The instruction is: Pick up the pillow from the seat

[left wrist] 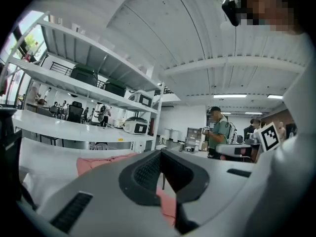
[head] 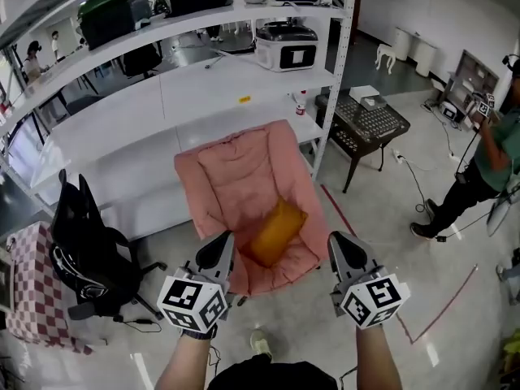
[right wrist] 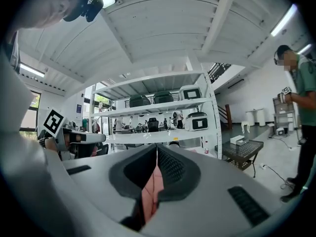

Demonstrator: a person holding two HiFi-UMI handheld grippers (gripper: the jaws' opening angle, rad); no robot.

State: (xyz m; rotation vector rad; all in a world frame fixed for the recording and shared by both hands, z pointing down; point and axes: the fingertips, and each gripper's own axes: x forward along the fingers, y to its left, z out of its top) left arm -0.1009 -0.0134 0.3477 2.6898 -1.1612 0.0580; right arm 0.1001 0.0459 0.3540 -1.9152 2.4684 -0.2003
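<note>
The pillow (head: 276, 232) is seen lying on the pink seat (head: 236, 173). The left gripper (head: 216, 255) and right gripper (head: 349, 254) are held nearer, closed and empty.

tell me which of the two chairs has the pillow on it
The pink padded chair in front of the white shelves: the orange pillow lies on its seat. The black office chair to its left shows no pillow.

Orange pillow (head: 276, 232), pink seat (head: 236, 177), red-checked cloth (head: 36, 287)
</note>
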